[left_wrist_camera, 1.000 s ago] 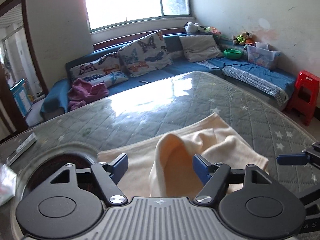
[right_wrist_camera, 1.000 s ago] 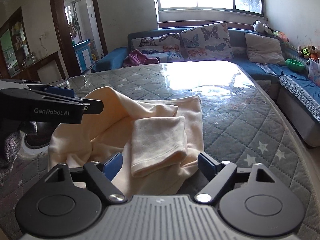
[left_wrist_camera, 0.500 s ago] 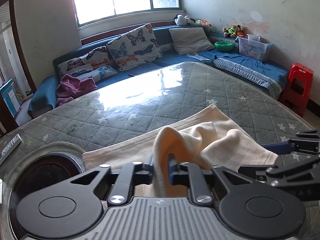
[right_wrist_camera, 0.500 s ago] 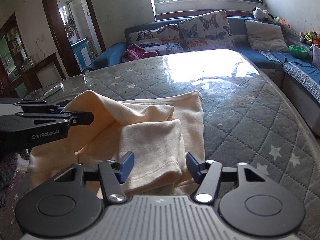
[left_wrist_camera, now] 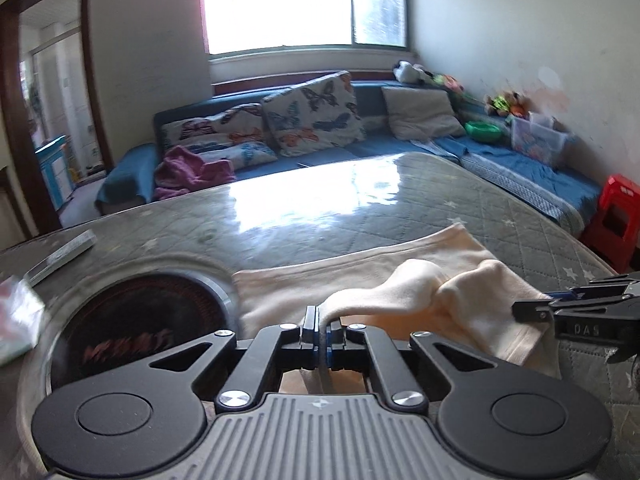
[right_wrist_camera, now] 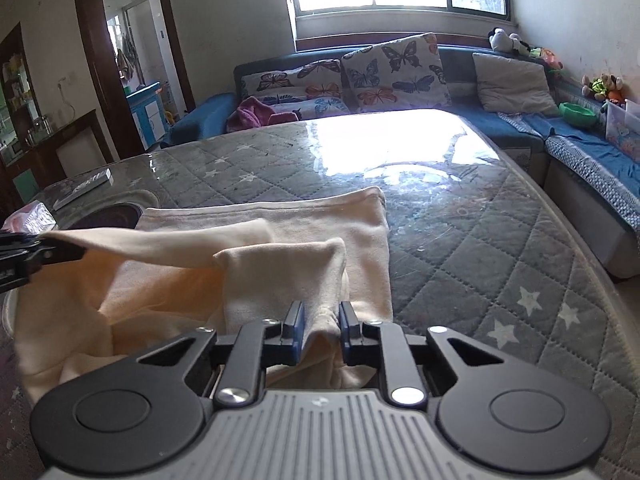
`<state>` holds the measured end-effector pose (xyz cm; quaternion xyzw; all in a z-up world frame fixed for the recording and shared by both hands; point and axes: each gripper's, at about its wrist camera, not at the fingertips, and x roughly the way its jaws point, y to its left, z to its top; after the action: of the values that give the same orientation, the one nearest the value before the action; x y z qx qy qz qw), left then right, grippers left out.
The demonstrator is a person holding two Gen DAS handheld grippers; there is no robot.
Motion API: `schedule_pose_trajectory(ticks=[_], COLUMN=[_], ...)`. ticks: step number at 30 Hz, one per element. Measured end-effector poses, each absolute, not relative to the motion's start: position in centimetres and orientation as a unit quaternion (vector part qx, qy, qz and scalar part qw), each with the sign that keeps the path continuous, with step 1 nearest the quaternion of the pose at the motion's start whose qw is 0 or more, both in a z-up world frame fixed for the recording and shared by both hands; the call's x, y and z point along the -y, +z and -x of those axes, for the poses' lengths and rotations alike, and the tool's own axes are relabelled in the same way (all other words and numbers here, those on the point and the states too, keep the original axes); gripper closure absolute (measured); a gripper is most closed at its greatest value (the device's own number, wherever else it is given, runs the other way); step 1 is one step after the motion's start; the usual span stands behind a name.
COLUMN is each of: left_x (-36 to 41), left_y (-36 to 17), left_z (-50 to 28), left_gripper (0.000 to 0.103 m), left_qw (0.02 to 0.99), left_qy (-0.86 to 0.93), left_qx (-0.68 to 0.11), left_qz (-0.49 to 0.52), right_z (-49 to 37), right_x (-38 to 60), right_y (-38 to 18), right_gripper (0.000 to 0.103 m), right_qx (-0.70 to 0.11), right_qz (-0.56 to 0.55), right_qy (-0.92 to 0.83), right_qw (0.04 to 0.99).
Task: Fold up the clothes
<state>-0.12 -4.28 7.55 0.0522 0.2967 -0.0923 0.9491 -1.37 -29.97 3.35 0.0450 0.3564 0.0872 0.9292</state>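
A cream garment (left_wrist_camera: 400, 276) lies partly folded on the grey quilted table (left_wrist_camera: 360, 208). My left gripper (left_wrist_camera: 321, 326) is shut on a fold of the garment and holds it lifted and stretched. In the right wrist view the garment (right_wrist_camera: 312, 240) spreads ahead, and my right gripper (right_wrist_camera: 320, 328) is shut on its folded sleeve cuff near the front edge. The left gripper (right_wrist_camera: 36, 254) shows at the left of that view, pinching cloth. The right gripper (left_wrist_camera: 576, 308) shows at the right edge of the left wrist view.
A round dark inset burner (left_wrist_camera: 144, 320) sits in the table left of the garment. A remote (left_wrist_camera: 60, 256) and a plastic bag (left_wrist_camera: 16, 320) lie at the far left. A blue sofa (left_wrist_camera: 320, 136) with cushions runs behind; a red stool (left_wrist_camera: 612, 216) stands right.
Both grippers went from open to shut on the garment. The left one has pulled its fold up and to the left, stretching the cloth between the two grippers.
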Motion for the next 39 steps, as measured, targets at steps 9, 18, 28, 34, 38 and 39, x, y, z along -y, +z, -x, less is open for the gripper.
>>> schedule_pose_trajectory(ticks=[9,18,28,34,38,39], left_x=[-1.5,-4.8,-6.3,-6.7,-6.8,-6.8], left_y=[7.7,5.5,3.8,3.3,3.5,3.4], left_z=[4.9,8.7,10.4,10.9,11.1,11.1], left_gripper=[0.100,0.100,0.099,0.099,0.099,0.099], left_qw=[0.956,0.946,0.935,0.930,0.930,0.929], left_qy=[-0.031,0.009,0.032,0.038,0.038,0.038], left_qx=[-0.292,-0.324,-0.353,-0.366,-0.365,-0.367], left_qz=[-0.015,0.000,0.006,0.012,0.010,0.008], right_z=[2.6,5.4,8.6,9.3,9.5,9.5], right_x=[30.4,31.9,36.9,40.6,42.2,42.6], right_y=[3.9,4.0,4.1,3.4,3.3,3.1], right_gripper=[0.093,0.095,0.095,0.095,0.095,0.095], right_qx=[-0.343,-0.319,-0.310,-0.320,-0.323,-0.327], right_qz=[-0.048,-0.042,-0.017,-0.022,-0.023,-0.024], right_qy=[0.078,0.038,-0.059,-0.116,-0.141,-0.144], right_qw=[0.935,0.946,0.949,0.940,0.935,0.934])
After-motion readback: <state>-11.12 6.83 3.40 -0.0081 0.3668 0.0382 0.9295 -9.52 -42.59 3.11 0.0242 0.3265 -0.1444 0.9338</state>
